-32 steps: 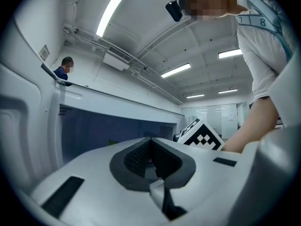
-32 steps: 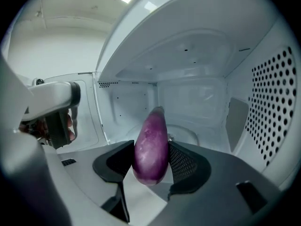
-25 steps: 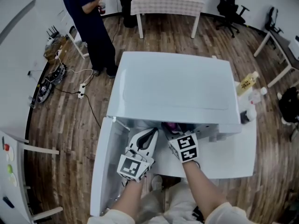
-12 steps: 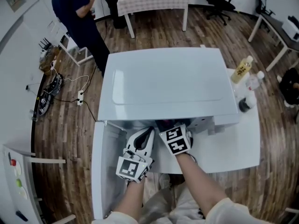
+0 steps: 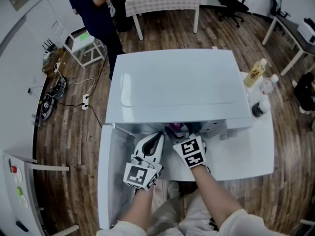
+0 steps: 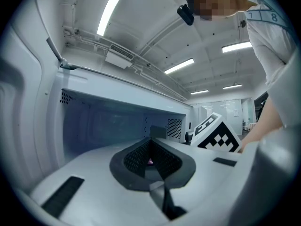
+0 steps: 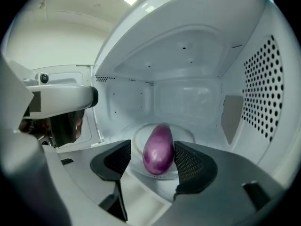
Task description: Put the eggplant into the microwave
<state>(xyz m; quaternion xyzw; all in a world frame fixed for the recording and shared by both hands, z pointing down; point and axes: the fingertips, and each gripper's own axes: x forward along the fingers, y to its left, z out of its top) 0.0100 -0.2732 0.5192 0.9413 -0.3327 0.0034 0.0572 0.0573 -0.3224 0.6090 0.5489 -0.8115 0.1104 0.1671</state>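
Clearly the eggplant (image 7: pixel 158 149) rests on the glass plate (image 7: pixel 186 136) inside the microwave (image 5: pixel 174 85), the right claw (image 7: pixel 151 154) just opened wide to release it, while the left claw (image 6: pixel 150 155) sits closed and empty by the door (image 5: pixel 110 181).

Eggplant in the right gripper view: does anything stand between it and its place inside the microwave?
Nothing visible does. The eggplant already lies on the glass plate inside the microwave. The right gripper has its jaws just opening, with the eggplant between them, not pressed.
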